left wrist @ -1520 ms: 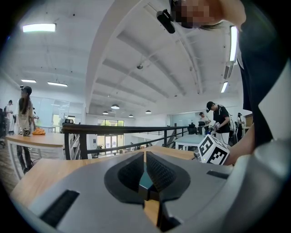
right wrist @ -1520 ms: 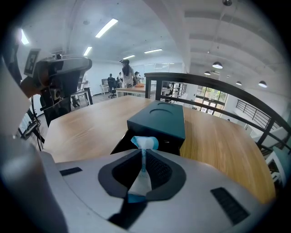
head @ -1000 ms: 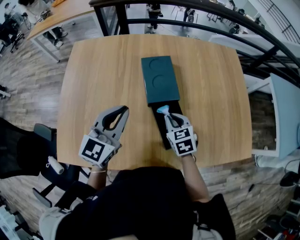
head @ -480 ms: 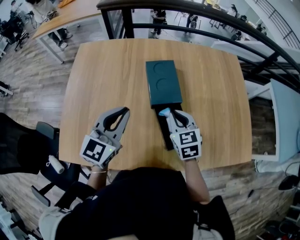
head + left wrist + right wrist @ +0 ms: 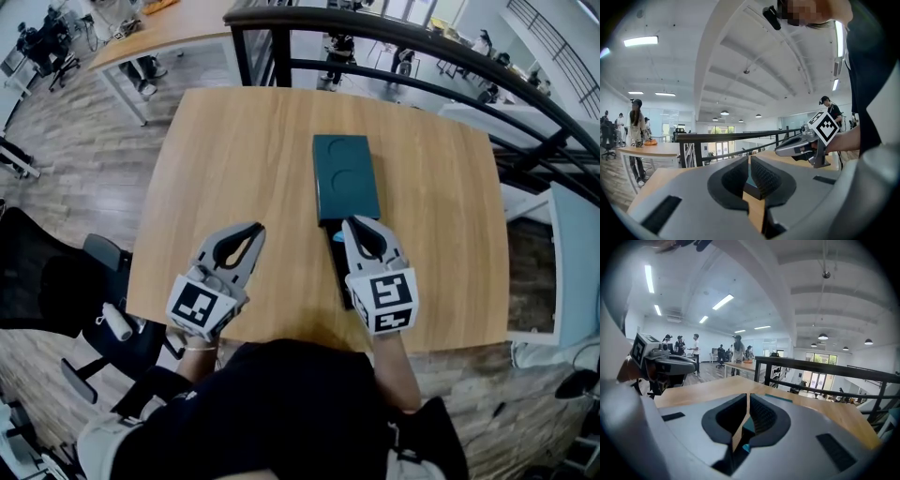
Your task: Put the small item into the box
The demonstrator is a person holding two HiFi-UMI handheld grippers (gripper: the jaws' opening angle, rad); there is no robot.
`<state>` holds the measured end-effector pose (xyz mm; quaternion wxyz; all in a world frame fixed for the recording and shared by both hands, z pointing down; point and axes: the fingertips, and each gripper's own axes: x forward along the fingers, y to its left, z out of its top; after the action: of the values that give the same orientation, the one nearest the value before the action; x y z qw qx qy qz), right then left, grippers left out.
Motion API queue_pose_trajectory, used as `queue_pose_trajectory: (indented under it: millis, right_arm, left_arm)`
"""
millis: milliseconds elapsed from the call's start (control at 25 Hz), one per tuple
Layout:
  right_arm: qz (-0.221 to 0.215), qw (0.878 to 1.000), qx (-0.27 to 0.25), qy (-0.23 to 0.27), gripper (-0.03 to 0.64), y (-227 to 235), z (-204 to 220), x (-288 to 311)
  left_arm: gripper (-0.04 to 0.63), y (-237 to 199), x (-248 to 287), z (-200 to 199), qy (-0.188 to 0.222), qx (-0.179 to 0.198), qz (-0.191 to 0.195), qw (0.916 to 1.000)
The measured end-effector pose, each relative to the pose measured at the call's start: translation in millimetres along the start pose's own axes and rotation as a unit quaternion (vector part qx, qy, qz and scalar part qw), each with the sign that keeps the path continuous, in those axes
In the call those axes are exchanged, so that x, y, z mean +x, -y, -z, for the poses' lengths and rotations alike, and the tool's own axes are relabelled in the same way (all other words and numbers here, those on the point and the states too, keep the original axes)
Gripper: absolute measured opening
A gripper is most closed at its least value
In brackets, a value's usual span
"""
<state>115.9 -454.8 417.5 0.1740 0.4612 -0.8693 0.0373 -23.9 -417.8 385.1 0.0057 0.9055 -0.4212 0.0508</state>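
Well, the small item (image 5: 337, 237) looks to be lying in the box's (image 5: 345, 176) tray (image 5: 338, 272) mid-frame, with the right hand-held gripper (image 5: 362, 223) and left hand-held gripper (image 5: 254, 229) both near-shut and empty, so next I'd guess push the tray closed.

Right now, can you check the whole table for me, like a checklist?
Surface: wooden table, no spills seen.
Job's things: teal box with its black tray slid out toward the person. The small light-blue item shows at the tray's near-box end, beside the right gripper.
Clutter: nothing seen.
Grippers: left gripper tongs together, holding nothing, over bare wood. Right gripper tongs together over the tray, nothing between the tips.
Cables: nothing seen.
Surroundings: black railing behind the table, black chair at the left, people standing far off.
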Motion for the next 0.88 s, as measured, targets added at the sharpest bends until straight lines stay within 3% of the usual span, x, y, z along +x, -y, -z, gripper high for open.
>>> queue_pose_trajectory:
  millis: [240,880]
  right_arm:
    - [-0.016,1.000,-0.004,0.018,0.032,-12,-16,9]
    - [-0.021,0.999,-0.012,0.023,0.032,-8,-21,8]
  left_arm:
    - [0.026,-13,-10,1,-0.004,0.001,-0.018,0.9998]
    - [0.026,-11,-5,4,-0.004,-0.001,-0.017,0.9999]
